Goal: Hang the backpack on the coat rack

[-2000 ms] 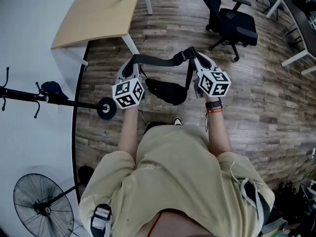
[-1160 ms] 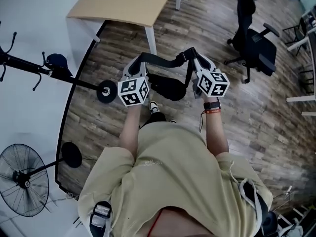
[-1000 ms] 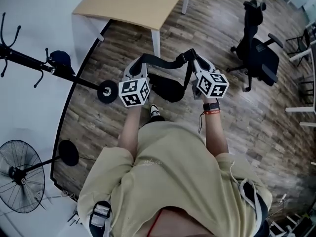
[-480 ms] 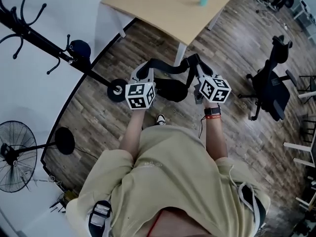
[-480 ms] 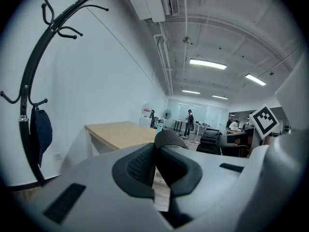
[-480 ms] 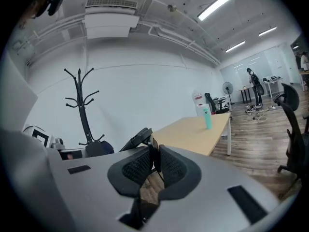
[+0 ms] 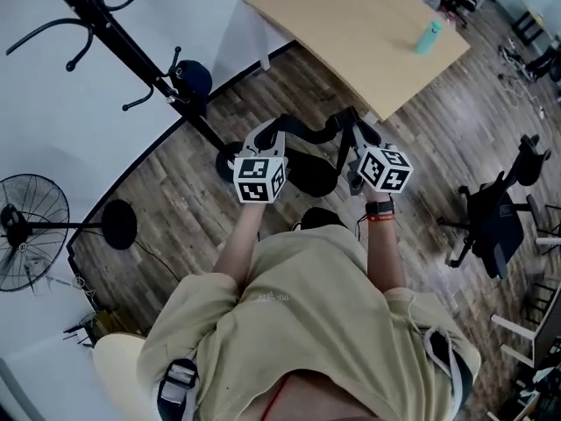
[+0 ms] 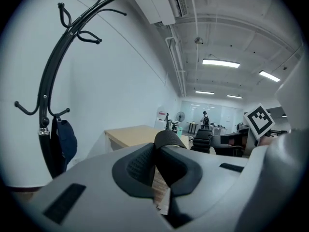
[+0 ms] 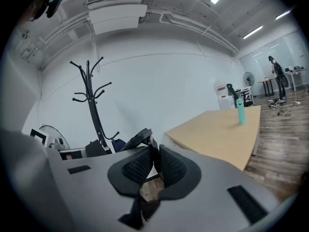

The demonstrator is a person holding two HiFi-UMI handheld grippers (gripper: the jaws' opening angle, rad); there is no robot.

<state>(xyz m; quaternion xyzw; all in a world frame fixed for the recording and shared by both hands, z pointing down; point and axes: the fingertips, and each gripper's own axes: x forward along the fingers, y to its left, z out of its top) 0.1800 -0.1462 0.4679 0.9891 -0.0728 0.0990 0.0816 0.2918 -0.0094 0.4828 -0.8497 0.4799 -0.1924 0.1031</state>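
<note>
- Strap of the backpack is pinched tight by the left gripper and the right gripper; the backpack is hung between them, above the floor.
- If the strap is lifted too low, a hook on the coat rack could be missed and the backpack dropped.
- The coat rack is seen nearer than two seconds ago.

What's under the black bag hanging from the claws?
Wooden floor shows around the black bag, whose strap the left claw and right claw pinch. The spot straight below is covered by the bag.
</note>
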